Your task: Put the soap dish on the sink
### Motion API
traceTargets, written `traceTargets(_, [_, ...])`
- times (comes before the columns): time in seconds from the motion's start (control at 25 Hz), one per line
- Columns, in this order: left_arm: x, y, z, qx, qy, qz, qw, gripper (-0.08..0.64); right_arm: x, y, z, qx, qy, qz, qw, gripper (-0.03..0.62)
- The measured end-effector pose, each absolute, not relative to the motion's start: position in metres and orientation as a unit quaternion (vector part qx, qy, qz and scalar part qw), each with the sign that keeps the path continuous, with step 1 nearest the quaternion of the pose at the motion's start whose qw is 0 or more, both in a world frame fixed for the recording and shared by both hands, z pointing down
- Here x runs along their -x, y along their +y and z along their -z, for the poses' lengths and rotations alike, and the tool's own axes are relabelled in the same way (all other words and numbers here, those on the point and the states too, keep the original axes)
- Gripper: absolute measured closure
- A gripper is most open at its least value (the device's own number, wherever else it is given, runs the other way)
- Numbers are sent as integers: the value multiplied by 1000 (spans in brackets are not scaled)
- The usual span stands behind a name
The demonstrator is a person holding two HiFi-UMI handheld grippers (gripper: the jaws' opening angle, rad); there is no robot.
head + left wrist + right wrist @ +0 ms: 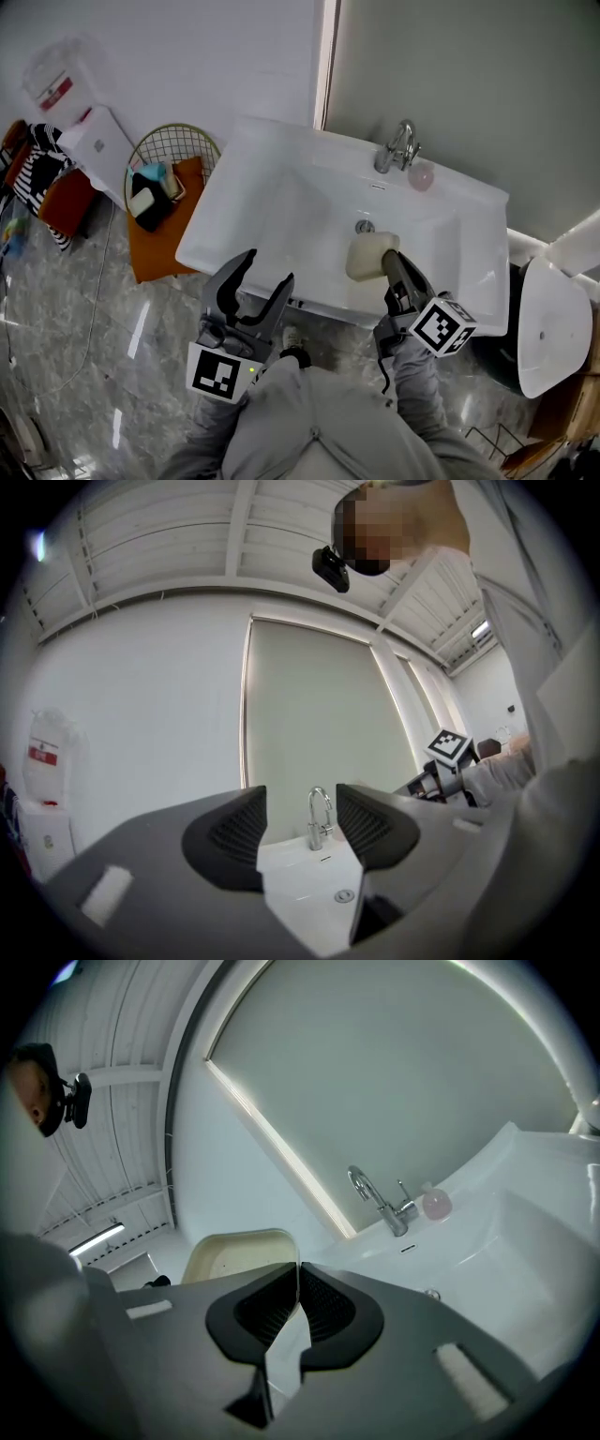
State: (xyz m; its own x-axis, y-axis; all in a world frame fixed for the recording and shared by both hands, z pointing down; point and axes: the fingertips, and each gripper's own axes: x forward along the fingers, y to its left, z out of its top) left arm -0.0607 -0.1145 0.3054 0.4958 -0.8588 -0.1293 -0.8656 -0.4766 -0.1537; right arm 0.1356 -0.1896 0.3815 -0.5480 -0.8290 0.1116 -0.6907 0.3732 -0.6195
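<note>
Cream dish (367, 255) hangs over the sink (246, 167) basin, pinched by its rim in my right tool (388, 257). It is tipped on edge, hollow facing back along the tool, long side across the jaws. My left tool (265, 269) gapes empty near the sink's front edge.

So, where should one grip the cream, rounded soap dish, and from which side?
The cream, rounded soap dish is a shallow open tray, so its thin raised rim probably suits best, approached from the near side: the right gripper is shut on that edge now.
</note>
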Motion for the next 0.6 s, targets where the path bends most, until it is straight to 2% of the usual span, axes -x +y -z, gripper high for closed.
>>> traceTargets(0.6, [120,-253,-318,881,465,-15,85,307,-74,-356,-426,518,782,335,92,577])
